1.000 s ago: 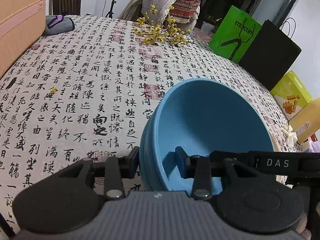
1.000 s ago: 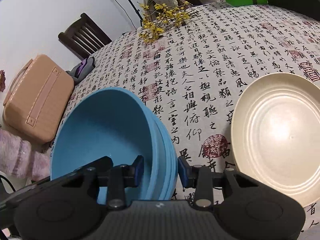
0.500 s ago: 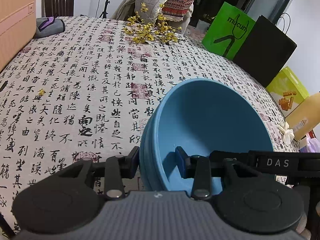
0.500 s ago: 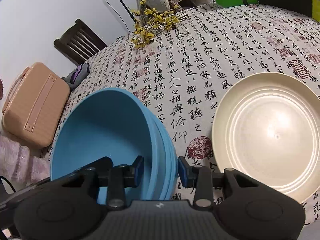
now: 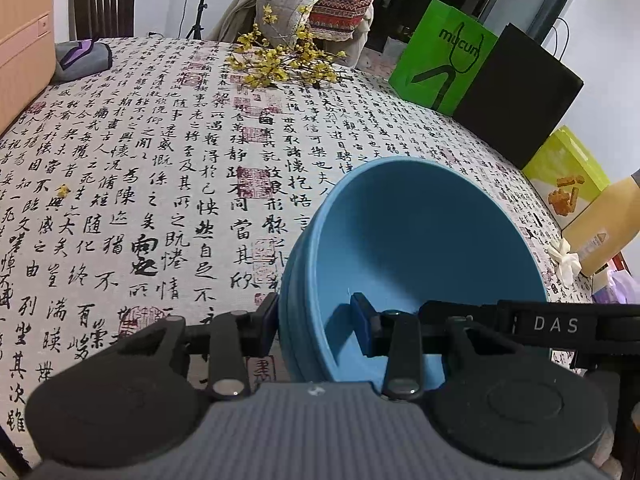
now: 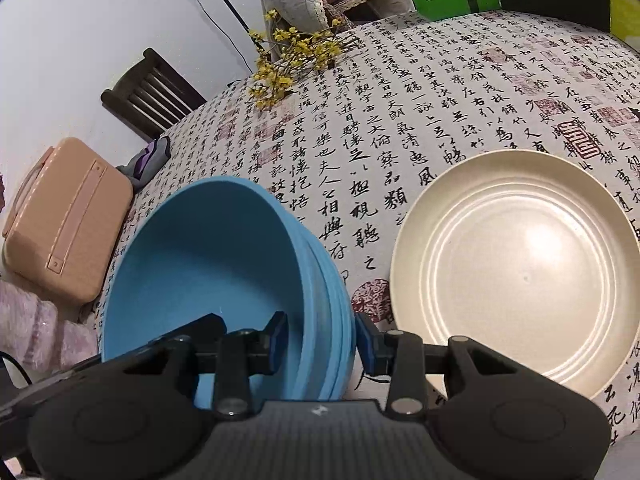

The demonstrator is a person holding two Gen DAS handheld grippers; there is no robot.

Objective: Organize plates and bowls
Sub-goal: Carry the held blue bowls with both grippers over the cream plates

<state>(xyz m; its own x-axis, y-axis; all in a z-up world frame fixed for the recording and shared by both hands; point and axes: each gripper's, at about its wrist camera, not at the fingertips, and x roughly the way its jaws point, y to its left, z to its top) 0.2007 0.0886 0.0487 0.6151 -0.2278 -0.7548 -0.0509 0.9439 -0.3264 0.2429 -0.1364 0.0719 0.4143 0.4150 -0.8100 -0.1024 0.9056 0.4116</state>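
stack of blue bowls (image 5: 420,248) held tilted above the calligraphy-print worktop (image 5: 160,168), left tool (image 5: 316,328) clamped across its left rim, right tool (image 6: 320,340) clamped across the opposite rim, cream plate (image 6: 516,264) lay on the worktop just beside the stack

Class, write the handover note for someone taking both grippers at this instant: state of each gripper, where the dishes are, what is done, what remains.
Left gripper: jaws shut on the rim of the blue bowl stack, one pad inside, one outside.
Right gripper: jaws shut on the opposite rim of the same stack, gripped the same way.
Dishes: the nested blue bowls are held between both grippers over the calligraphy tablecloth; whether they touch it cannot be told. The cream plate lies flat on the cloth, just to the right of the bowls.
Done: bowls nested together.
Left: probably set the stack down on or beside the plate, then release both grips.
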